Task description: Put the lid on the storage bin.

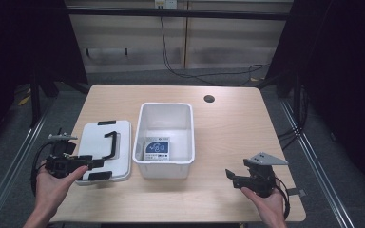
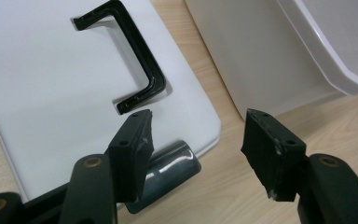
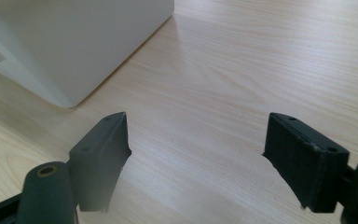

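My left gripper (image 1: 92, 163) has its fingers (image 2: 133, 144) apart with nothing between them; they hang over the near right corner of the white lid (image 1: 105, 142), just above the black clip (image 2: 168, 165) at its near edge; the lid's black handle (image 2: 135, 60) lies just beyond the fingers, flat on top. The lid rests flat on the desk (image 1: 228, 123) toward its left edge, its right side just beside the white bin (image 1: 164, 164); the bin stands open at the middle of the desk, and a blue-and-white packet (image 1: 157, 148) lies on its floor.

My right gripper (image 1: 230, 176) sits near the front right corner of the desk, well apart from the lid; its fingers (image 3: 100, 149) stand wide apart over bare wood, gripping nothing; a corner of the bin shows ahead of them and to one side; a round hole (image 1: 209, 99) marks the desk near its far edge.
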`<state>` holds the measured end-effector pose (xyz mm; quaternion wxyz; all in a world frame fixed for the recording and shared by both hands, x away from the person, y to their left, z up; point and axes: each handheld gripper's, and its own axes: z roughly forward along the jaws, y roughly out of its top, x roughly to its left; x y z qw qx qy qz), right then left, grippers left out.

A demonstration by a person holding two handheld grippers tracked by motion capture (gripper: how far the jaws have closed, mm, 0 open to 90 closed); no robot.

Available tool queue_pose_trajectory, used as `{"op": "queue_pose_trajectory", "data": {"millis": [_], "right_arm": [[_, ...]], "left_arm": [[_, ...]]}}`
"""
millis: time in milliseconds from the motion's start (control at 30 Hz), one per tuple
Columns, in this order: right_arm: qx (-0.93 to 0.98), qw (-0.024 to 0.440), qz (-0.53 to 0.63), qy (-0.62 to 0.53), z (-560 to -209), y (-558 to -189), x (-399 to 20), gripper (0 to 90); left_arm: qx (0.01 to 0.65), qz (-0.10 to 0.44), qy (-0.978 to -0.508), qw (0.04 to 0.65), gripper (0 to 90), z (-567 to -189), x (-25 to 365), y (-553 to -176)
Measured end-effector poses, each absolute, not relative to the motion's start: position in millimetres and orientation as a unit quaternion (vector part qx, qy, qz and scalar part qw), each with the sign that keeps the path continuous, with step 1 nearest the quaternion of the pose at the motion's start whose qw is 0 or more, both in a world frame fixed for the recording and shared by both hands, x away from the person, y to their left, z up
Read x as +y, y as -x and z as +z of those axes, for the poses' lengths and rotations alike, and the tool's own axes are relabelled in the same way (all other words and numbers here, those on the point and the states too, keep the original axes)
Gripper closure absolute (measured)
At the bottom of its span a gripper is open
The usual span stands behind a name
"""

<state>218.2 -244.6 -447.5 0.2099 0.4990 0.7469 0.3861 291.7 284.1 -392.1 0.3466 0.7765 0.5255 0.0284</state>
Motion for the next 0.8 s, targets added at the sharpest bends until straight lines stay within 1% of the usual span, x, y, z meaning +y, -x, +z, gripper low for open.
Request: {"op": "queue_pose_trajectory", "data": {"millis": [167, 333, 367, 433, 500, 800], "right_arm": [[0.748, 0.208, 0.386, -0.498, -448, -218, -245, 21.5], [0.751, 0.207, 0.384, -0.496, -448, -218, -244, 21.5], [0.750, 0.206, 0.384, -0.497, -448, -218, -244, 21.6], [0.751, 0.205, 0.383, -0.497, -448, -219, -244, 21.5], [0.752, 0.204, 0.382, -0.496, -448, -218, -244, 21.5], [0.753, 0.203, 0.382, -0.496, -449, -218, -244, 21.8]], "left_arm": [[0.533, 0.020, -0.779, 0.331, 42.6, -389, 279, -304], [0.547, 0.013, -0.782, 0.299, 40.6, -385, 273, -320], [0.549, 0.017, -0.786, 0.284, 40.7, -383, 269, -327], [0.550, 0.018, -0.786, 0.282, 41.6, -382, 267, -329], [0.550, 0.029, -0.792, 0.264, 51.8, -379, 260, -336], [0.565, 0.032, -0.791, 0.232, 51.7, -376, 250, -355]]}}
